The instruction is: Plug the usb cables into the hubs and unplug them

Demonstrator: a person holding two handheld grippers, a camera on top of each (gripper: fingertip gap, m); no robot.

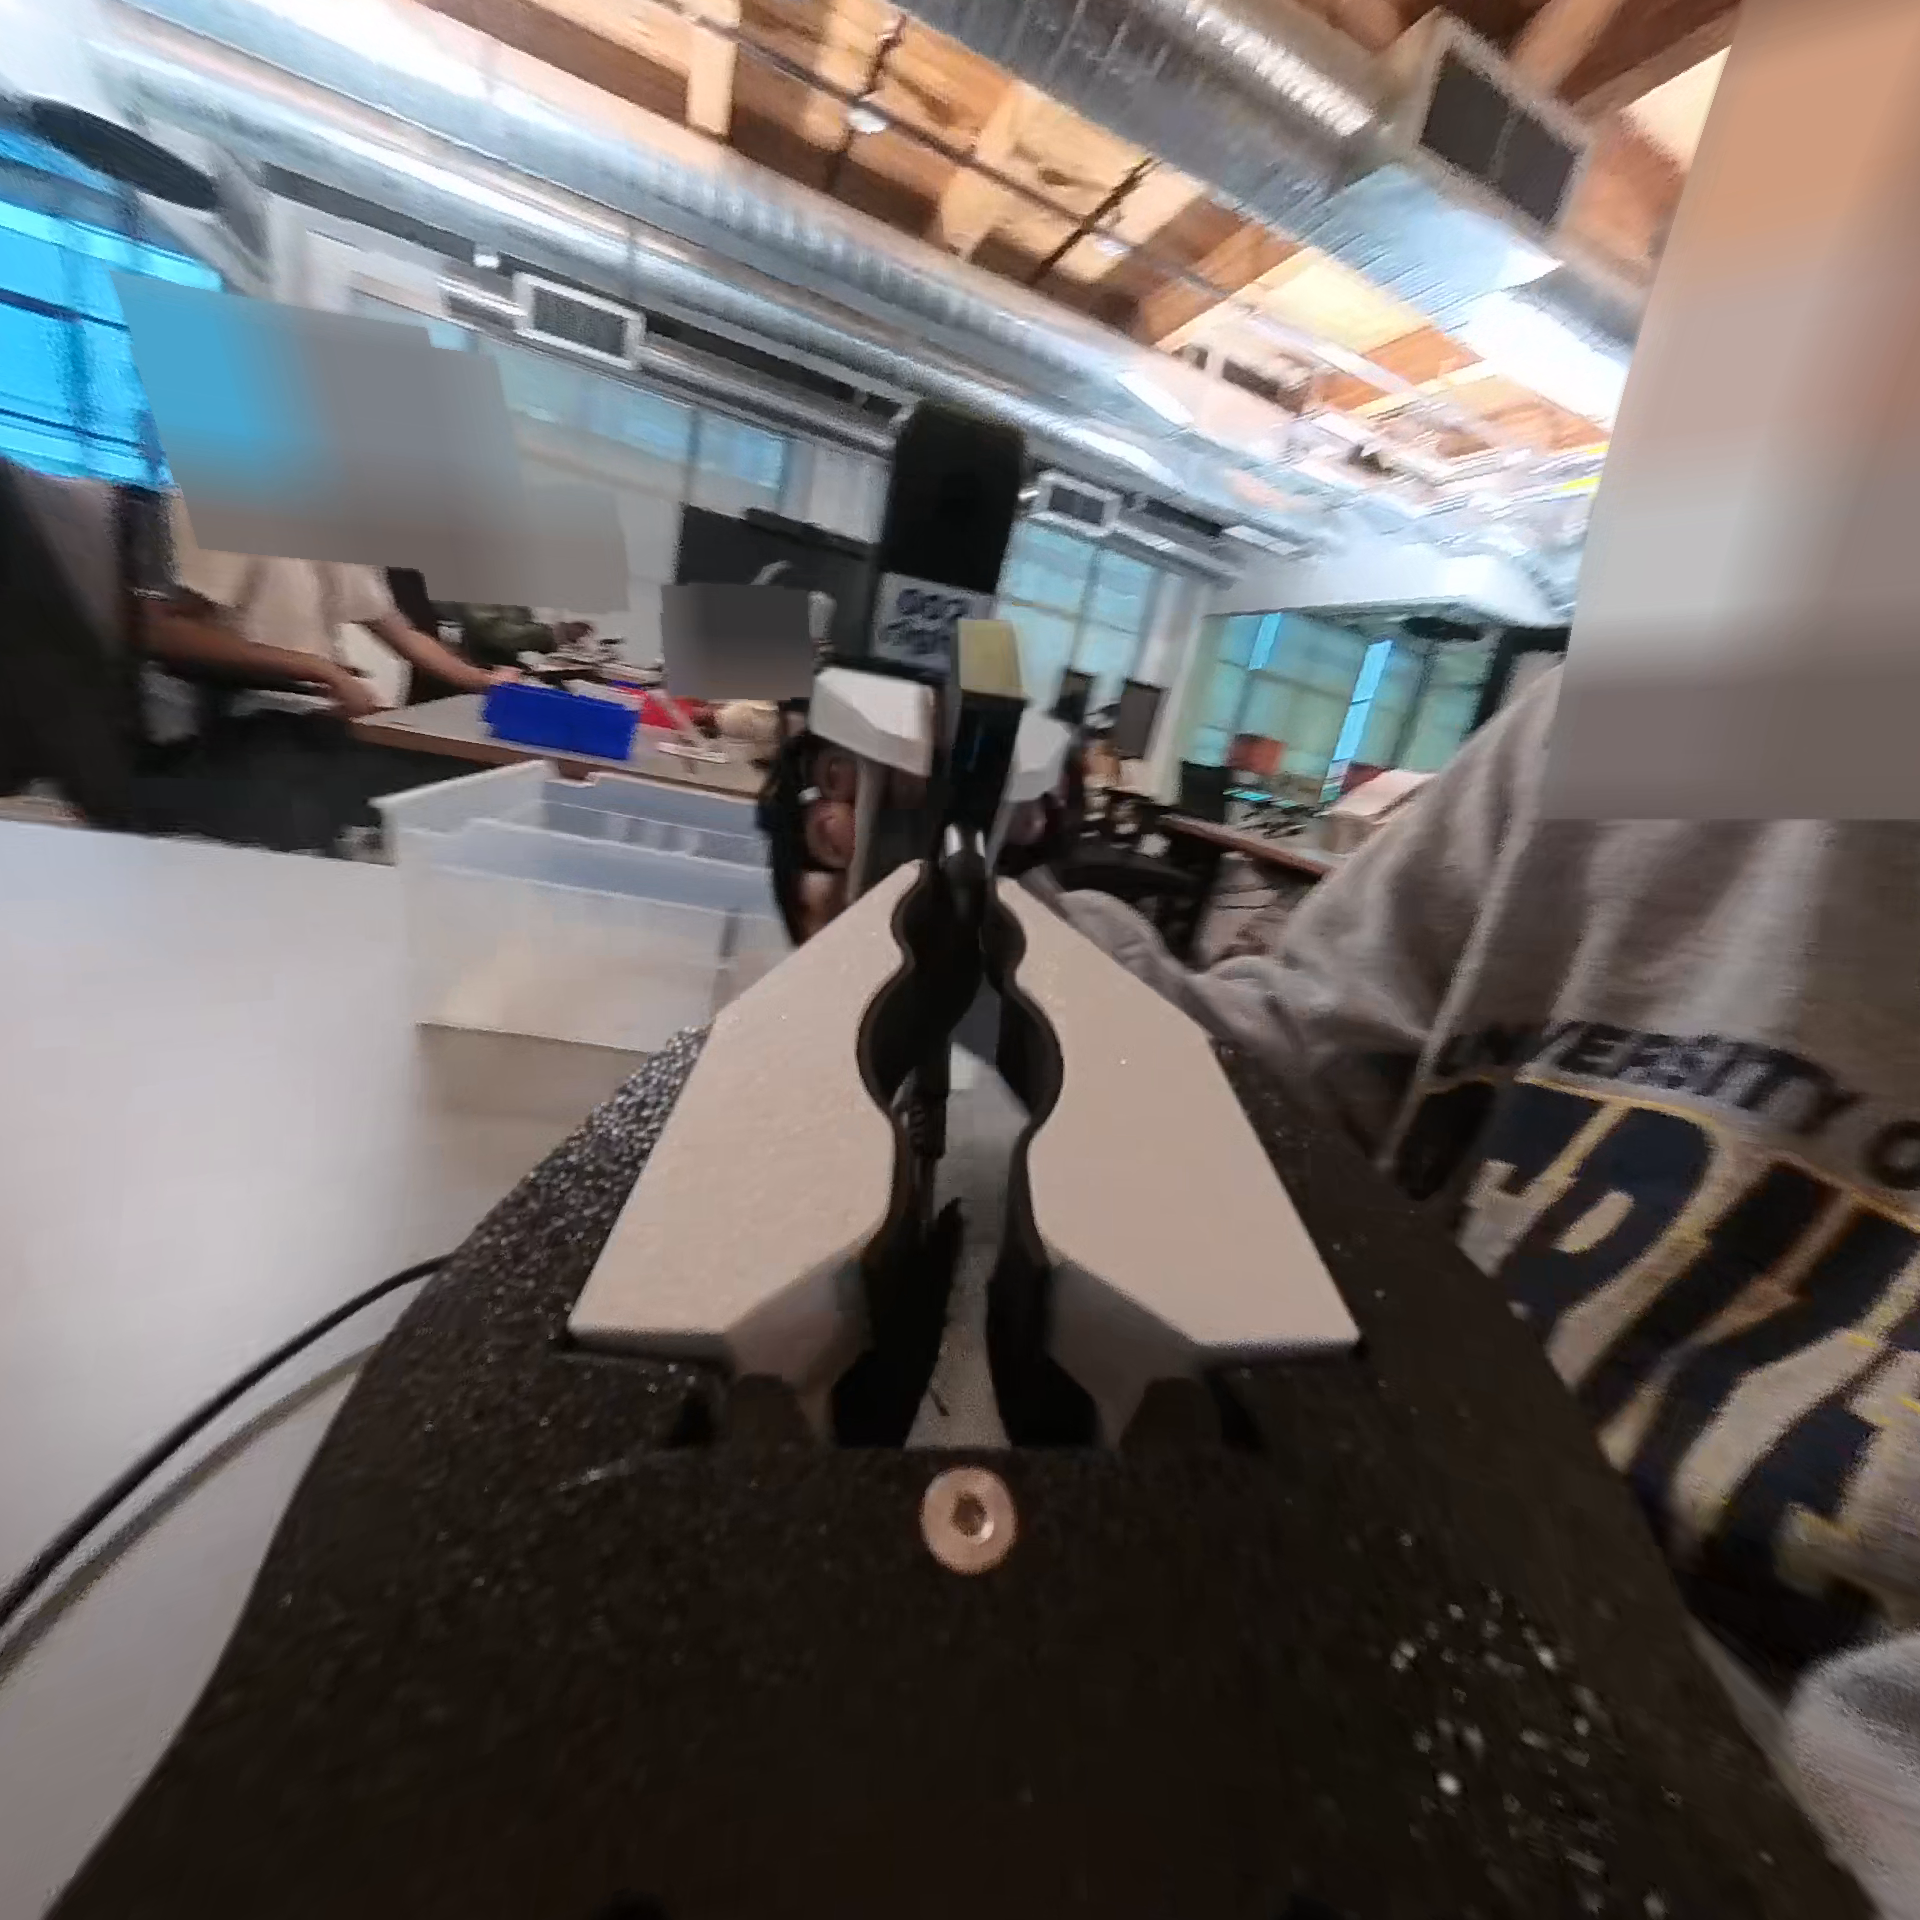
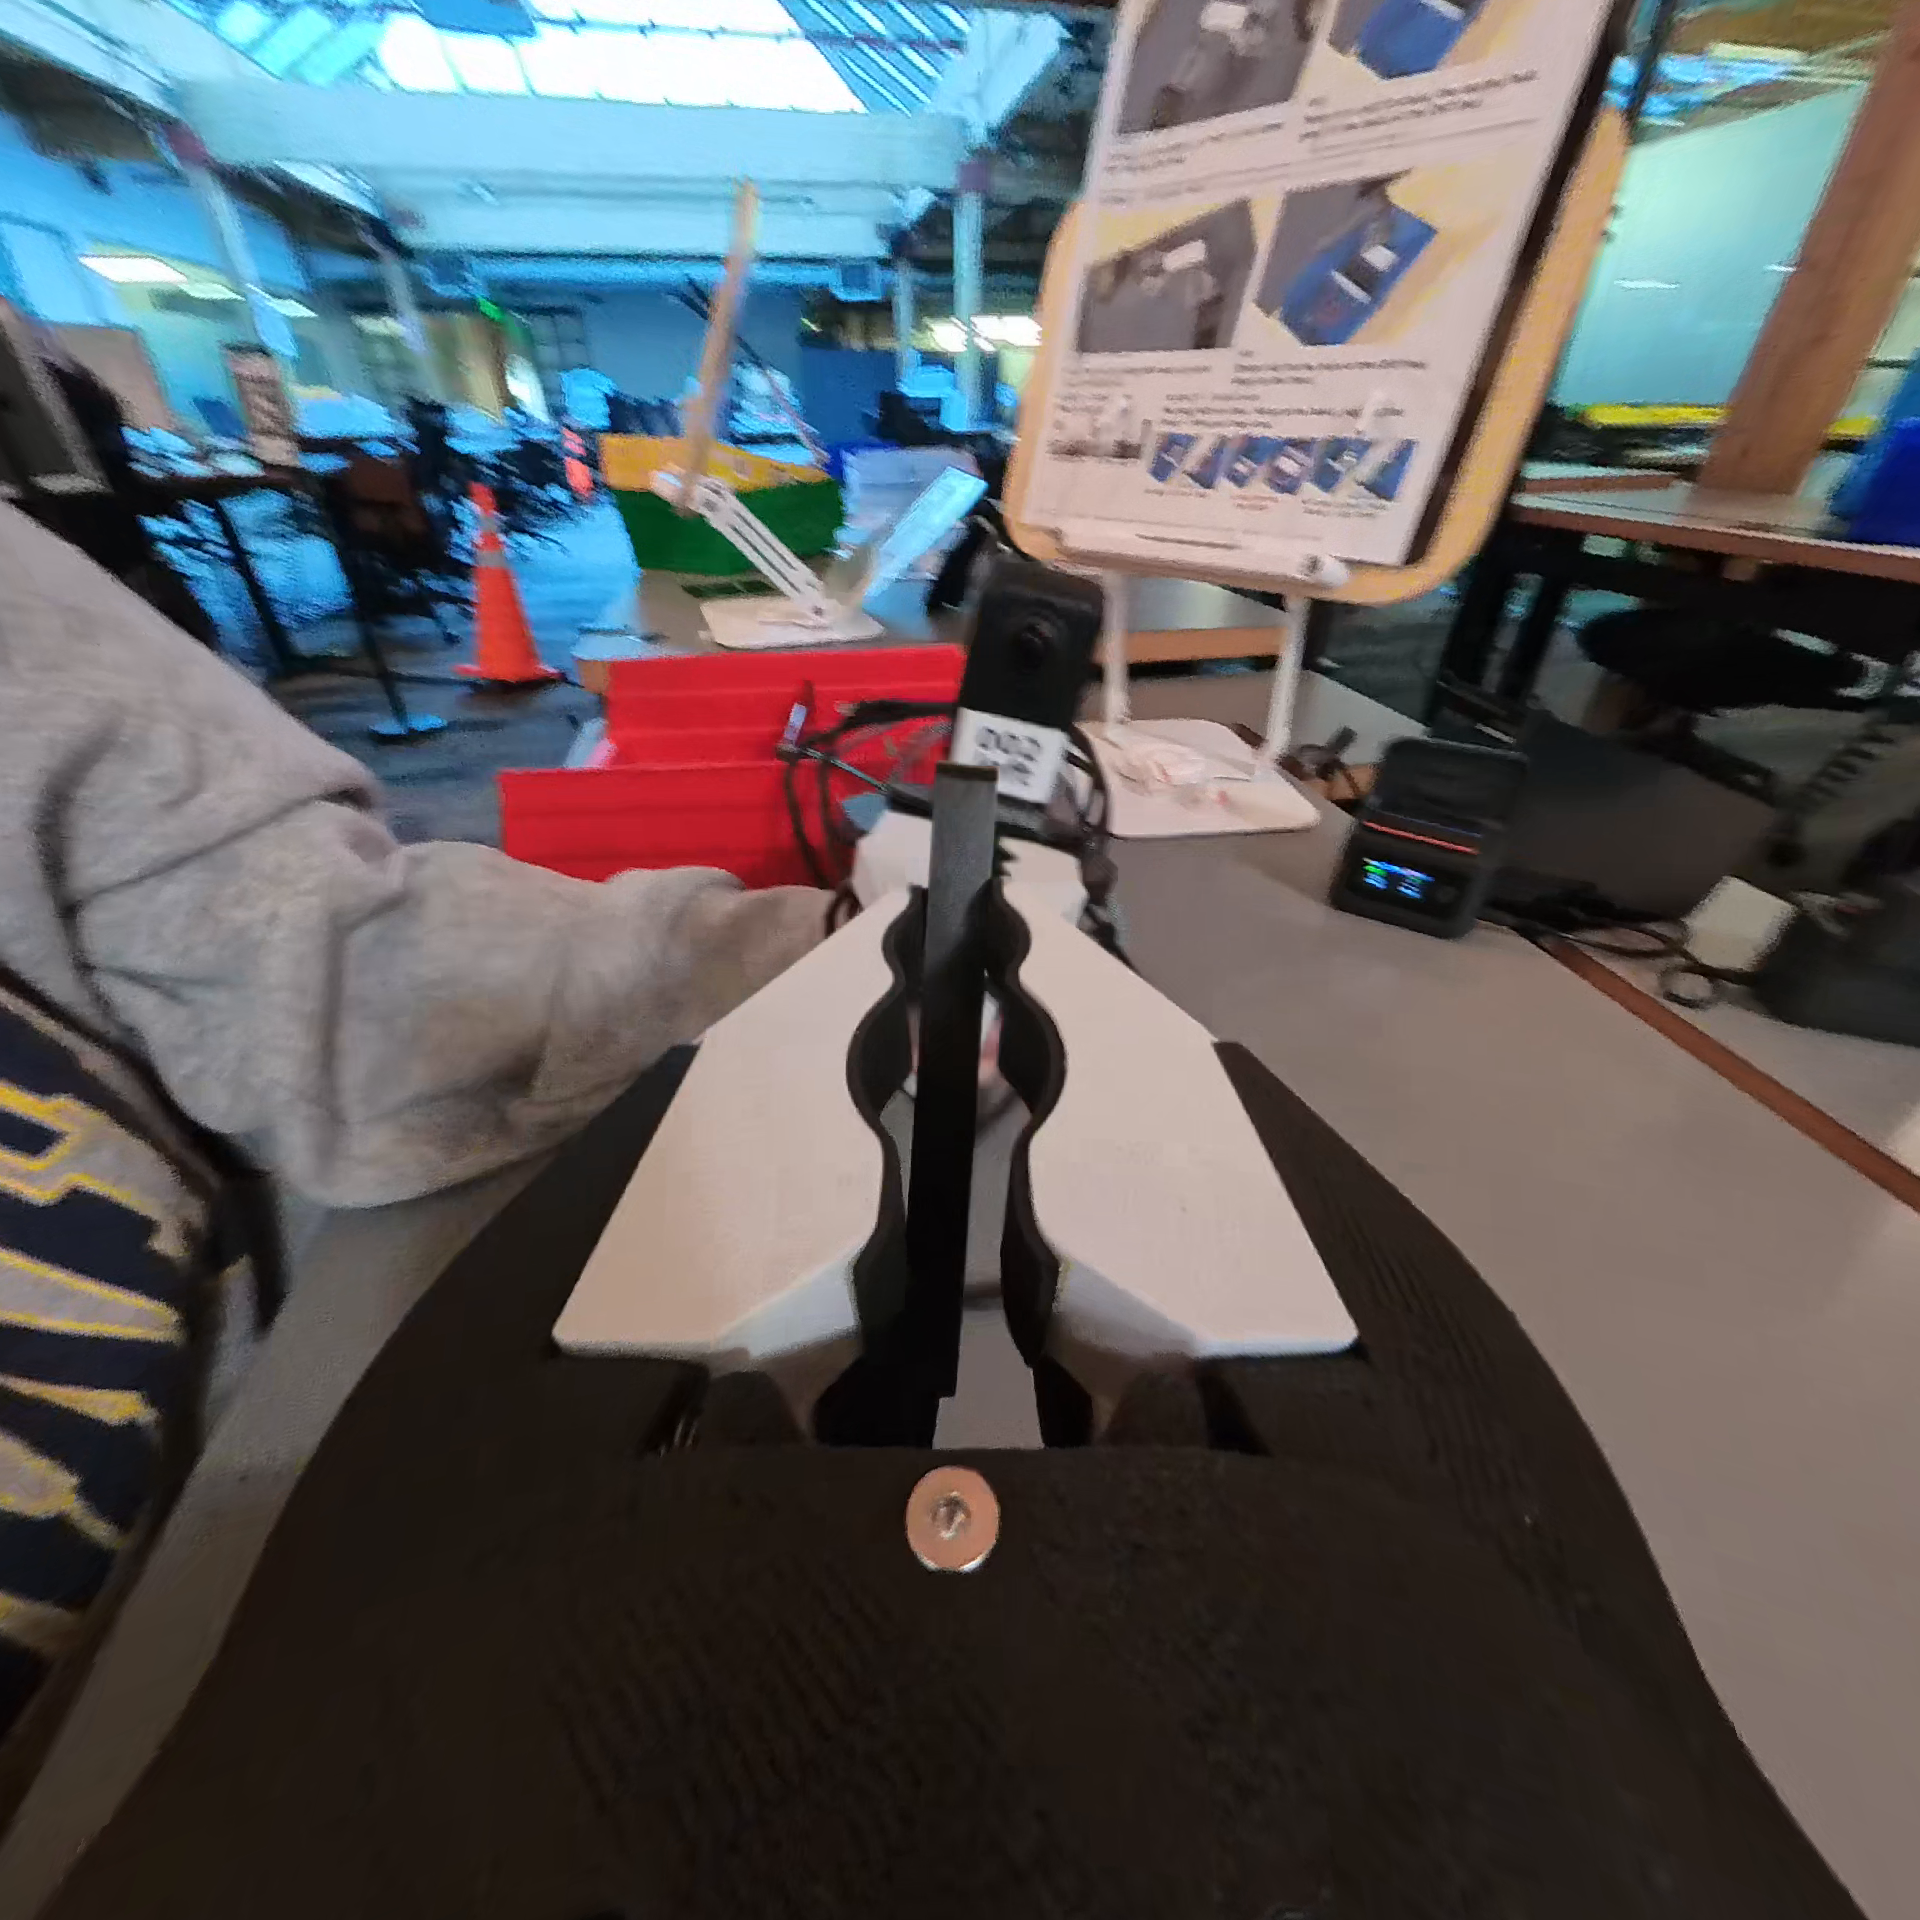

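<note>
My left gripper [image 1: 961, 883] is shut on a black USB cable [image 1: 928, 1117] that runs back between its fingers; the plug at the tips points at the hub. My right gripper [image 2: 951, 904] is shut on a slim black hub [image 2: 940, 1143], held edge-on and upright between its fingers. The two grippers face each other, tip to tip, above the table. In the left wrist view the hub's end [image 1: 985, 717] shows just past the plug, held by the right gripper's white fingers [image 1: 873, 717]. I cannot tell whether the plug is seated in the hub.
A clear plastic bin [image 1: 582, 883] stands on the white table [image 1: 187, 1039], and a blue bin [image 1: 561, 717] sits behind. A red bin [image 2: 717, 790], an instruction board on a stand [image 2: 1299, 281] and a small black device with a screen [image 2: 1413, 852] stand ahead. A person's grey sleeve [image 2: 364, 935] lies left. My left and right fingertips are right by each other.
</note>
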